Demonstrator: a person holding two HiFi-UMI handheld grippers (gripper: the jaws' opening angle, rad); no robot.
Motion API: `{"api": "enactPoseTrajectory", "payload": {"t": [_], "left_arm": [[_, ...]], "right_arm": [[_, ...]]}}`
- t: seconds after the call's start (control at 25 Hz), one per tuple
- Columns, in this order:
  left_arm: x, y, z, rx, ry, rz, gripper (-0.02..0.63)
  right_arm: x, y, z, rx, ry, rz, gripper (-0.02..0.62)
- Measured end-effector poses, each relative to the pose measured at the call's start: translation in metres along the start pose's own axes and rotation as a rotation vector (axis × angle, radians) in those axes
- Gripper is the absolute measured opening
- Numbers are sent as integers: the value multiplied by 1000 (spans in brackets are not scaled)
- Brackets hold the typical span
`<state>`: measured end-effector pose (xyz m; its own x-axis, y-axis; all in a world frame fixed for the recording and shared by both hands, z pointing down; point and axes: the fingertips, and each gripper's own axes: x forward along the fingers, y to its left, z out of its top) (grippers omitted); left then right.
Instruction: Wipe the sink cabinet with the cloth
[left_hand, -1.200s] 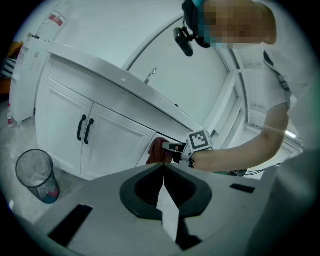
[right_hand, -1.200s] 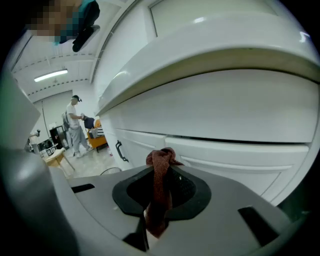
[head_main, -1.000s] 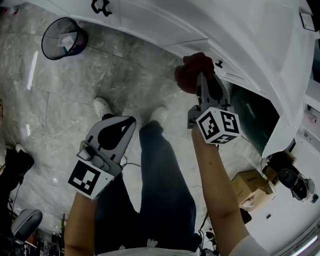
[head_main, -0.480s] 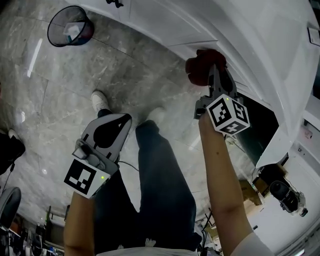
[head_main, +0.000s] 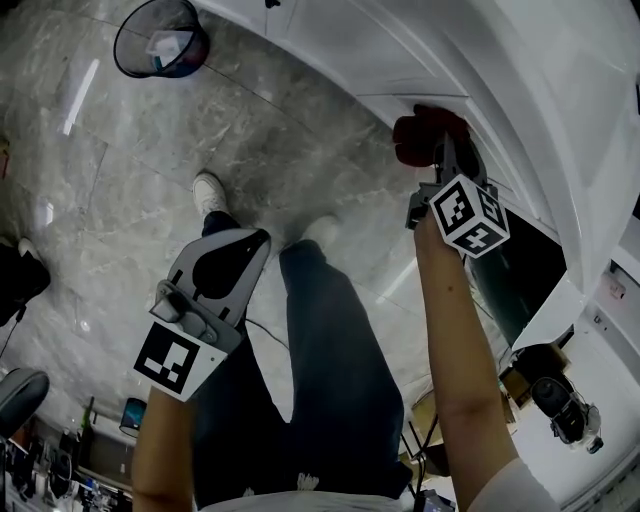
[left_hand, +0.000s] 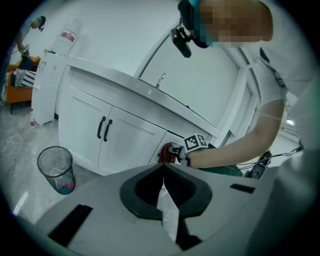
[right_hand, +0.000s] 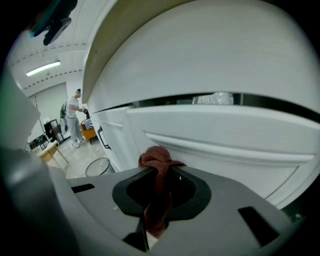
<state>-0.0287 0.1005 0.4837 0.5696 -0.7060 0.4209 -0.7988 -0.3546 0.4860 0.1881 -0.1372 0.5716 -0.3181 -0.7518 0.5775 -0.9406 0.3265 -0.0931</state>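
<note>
My right gripper (head_main: 447, 150) is shut on a dark red cloth (head_main: 424, 135) and holds it against the white sink cabinet's (head_main: 370, 55) door panel. In the right gripper view the bunched cloth (right_hand: 156, 159) sticks out between the jaws, right in front of the white door (right_hand: 225, 145). My left gripper (head_main: 258, 238) hangs low over the floor beside the person's leg, jaws shut with nothing in them. From the left gripper view I see the cabinet (left_hand: 120, 140) with the sink tap (left_hand: 160, 80) above, and the cloth (left_hand: 165, 152) pressed on it by the right gripper.
A mesh waste bin (head_main: 160, 42) stands on the grey marble floor (head_main: 150, 160) to the left of the cabinet. A cabinet door stands open at the right with a dark interior (head_main: 525, 270). A person's jeans and white shoes (head_main: 208, 192) are below me. Another person (right_hand: 75, 117) stands far off.
My right gripper with the cloth has moved up and to the right along the cabinet door. The left gripper stays about where it was.
</note>
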Motion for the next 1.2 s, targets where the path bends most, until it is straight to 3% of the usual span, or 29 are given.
{"api": "enactPoseTrajectory", "payload": {"t": [0.44, 0.64, 0.92, 1.2], "left_arm": [[6, 9, -14, -31, 24, 71, 11], [11, 8, -15, -52, 10, 90, 11], [24, -3, -20, -49, 36, 72, 11], [47, -21, -22, -28, 45, 31, 11]], "right_arm": [[43, -11, -55, -39, 94, 2, 58], [48, -9, -63, -83, 79, 13, 58], [43, -13, -65, -81, 75, 43, 58], [24, -50, -76, -81, 85, 18, 58]]}}
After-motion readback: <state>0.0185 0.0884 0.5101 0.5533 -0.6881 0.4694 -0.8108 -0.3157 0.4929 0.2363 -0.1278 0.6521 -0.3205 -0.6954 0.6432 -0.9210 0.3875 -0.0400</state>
